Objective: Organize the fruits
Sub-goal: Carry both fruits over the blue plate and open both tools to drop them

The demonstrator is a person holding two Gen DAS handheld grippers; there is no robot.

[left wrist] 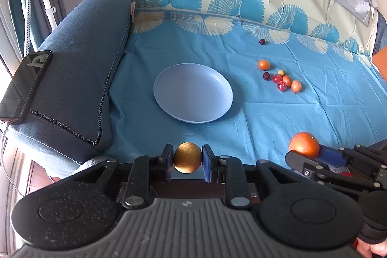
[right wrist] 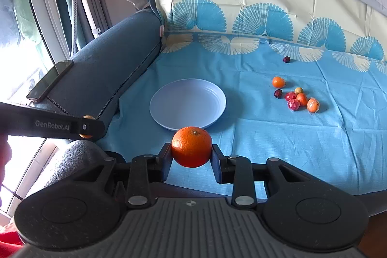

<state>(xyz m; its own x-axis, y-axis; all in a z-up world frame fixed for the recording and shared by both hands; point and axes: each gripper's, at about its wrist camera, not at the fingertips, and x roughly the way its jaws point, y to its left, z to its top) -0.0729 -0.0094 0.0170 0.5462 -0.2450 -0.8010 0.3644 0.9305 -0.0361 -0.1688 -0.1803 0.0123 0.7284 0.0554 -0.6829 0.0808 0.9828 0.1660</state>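
The left gripper (left wrist: 187, 161) is pinching a brown round fruit (left wrist: 187, 160) between its two pads, and the right gripper (right wrist: 191, 151) is squeezing a big orange (right wrist: 191, 146) the same way. Both are hanging just in front of the plate (right wrist: 159, 98), which has nothing on it, probably so the fruits can go there. The little fruits (right wrist: 296, 99) are waiting in a bunch on the blue cloth (right wrist: 302, 149), well apart from the plate.

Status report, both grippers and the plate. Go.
Left gripper shut on brown fruit. Right gripper shut on orange. Plate empty, path clear. Small fruits remain on cloth.
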